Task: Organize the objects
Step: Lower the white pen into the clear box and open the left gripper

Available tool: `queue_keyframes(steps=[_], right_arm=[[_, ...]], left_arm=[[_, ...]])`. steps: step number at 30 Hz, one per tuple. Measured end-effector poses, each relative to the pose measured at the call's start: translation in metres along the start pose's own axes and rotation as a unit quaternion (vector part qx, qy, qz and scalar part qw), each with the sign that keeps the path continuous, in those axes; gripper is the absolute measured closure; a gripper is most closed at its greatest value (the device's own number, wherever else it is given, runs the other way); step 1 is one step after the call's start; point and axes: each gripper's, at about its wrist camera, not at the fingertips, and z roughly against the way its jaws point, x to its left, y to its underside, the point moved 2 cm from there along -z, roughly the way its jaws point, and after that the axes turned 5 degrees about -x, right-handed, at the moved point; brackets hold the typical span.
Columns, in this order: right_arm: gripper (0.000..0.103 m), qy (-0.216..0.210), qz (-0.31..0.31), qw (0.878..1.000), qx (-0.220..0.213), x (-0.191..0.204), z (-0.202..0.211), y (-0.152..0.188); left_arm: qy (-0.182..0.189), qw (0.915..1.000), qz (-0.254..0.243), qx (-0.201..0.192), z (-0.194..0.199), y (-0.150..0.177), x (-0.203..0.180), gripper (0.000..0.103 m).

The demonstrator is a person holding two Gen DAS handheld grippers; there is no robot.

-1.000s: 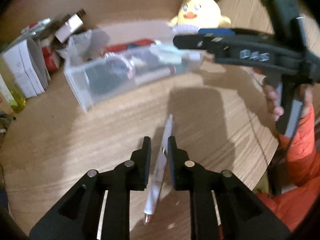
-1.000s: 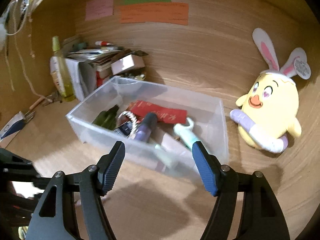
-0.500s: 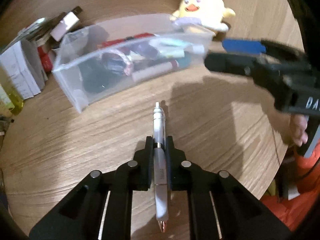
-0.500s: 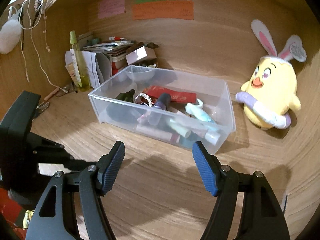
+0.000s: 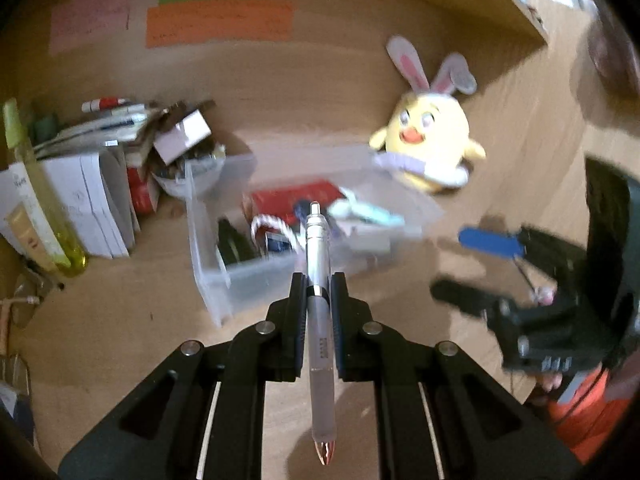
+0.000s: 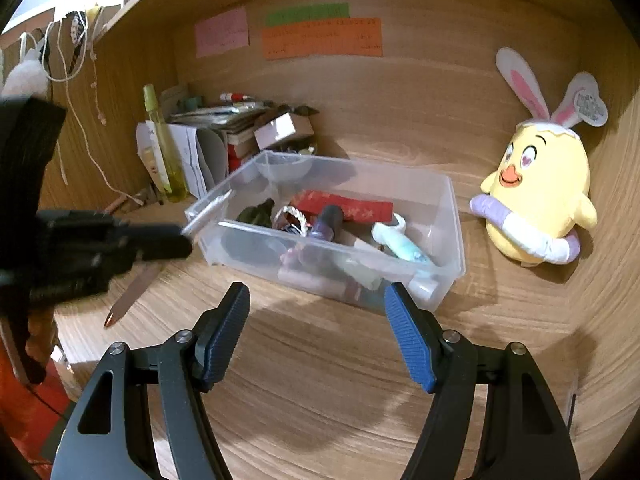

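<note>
L wrist view: the left tool (image 5: 316, 286) is seen pressed together on a silver pen (image 5: 318, 280), pinched at mid-barrel, copper tip toward the camera, clicker end pointing far. The pen is held off the desk (image 5: 120, 312), in front of a clear plastic bin (image 5: 224, 276) packed w/ small items. A yellow plush chick (image 5: 430, 148) w/ bunny ears is seen far right of the bin; a pile of papers and boxes (image 5: 100, 200) and a yellow-green bottle (image 5: 36, 192) far left. The right tool is seen at right, blurred, one blue pad showing.

R wrist view: the right tool (image 6: 318, 332) is spread, nothing between its blue pads, hovering over bare desk near the bin's (image 6: 444, 240) near wall. At left the left tool is seen w/ the pen (image 6: 208, 212) slanting up from it, the silver end at the bin's left corner; whether it touches the rim cannot be told. The chick (image 6: 540, 184) stands right of the bin, apart from it.
</note>
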Motion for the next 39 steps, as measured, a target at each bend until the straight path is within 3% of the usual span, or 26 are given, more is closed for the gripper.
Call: queue_keyframes(steps=[5,10,21,29,39], right_arm=[[0.035,0.001,-0.005,1.000,-0.008,0.000,0.001,-0.003],[0.029,0.005,-0.017,1.000,-0.017,-0.003,0.002,-0.005],[0.028,0.023,-0.036,0.999,-0.021,-0.016,0.001,-0.002],[0.028,0.027,-0.044,0.998,-0.020,-0.016,0.000,-0.004],[0.028,0.034,-0.045,0.998,-0.018,-0.014,-0.004,-0.004]], left_arm=[[-0.011,0.9999,0.005,0.002,-0.019,-0.028,0.012,0.092],[-0.030,0.9991,-0.005,0.030,-0.053,-0.044,0.018,0.092],[-0.039,0.9966,-0.006,0.073,-0.106,-0.053,0.032,0.092],[-0.040,0.9980,-0.003,0.048,-0.092,-0.056,0.029,0.092],[-0.039,0.9992,-0.010,-0.001,-0.049,-0.035,0.009,0.092]])
